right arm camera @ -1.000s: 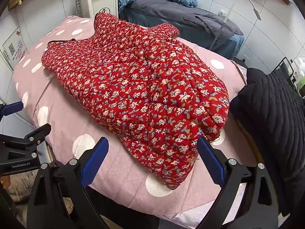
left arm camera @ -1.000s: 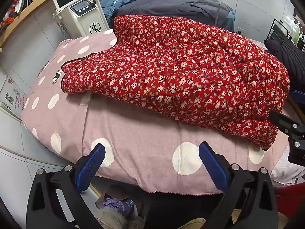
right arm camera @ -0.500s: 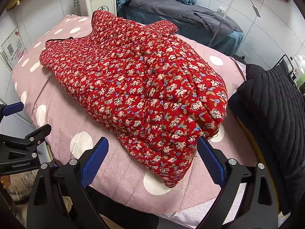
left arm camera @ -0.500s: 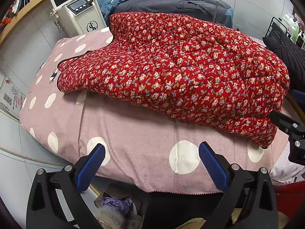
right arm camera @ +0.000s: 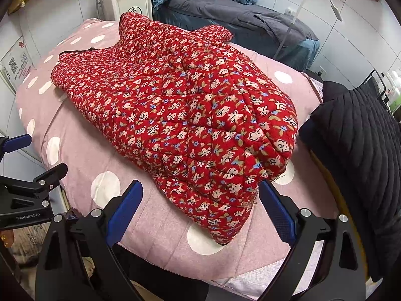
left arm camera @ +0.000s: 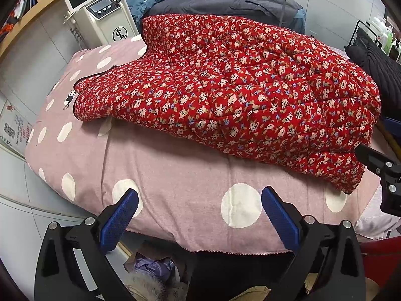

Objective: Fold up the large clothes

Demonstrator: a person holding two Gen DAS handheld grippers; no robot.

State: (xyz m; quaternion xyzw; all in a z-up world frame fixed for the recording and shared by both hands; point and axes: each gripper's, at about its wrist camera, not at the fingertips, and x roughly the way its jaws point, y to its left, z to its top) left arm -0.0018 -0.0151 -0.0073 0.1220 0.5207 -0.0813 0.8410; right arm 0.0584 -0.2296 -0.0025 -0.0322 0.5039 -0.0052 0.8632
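in the left wrist view the left gripper hangs with its blue pads spread wide and nothing between them, over the near edge of the pink polka-dot bedspread. the red floral quilted garment lies bunched on that bedspread, beyond the gripper and apart from it; since a second ago it fills more of the picture, so the gripper has edged closer to it. part of the right gripper shows at the garment's right end. behind the garment stand a white machine with a screen and a bed with dark grey bedding. in the right wrist view the right gripper is likewise wide open and holds nothing; its right pad sits just beside the garment's near corner, whether touching i cannot tell. the garment looms larger here too than a second ago. the left gripper shows left of the garment, and a black quilted item lies to its right.
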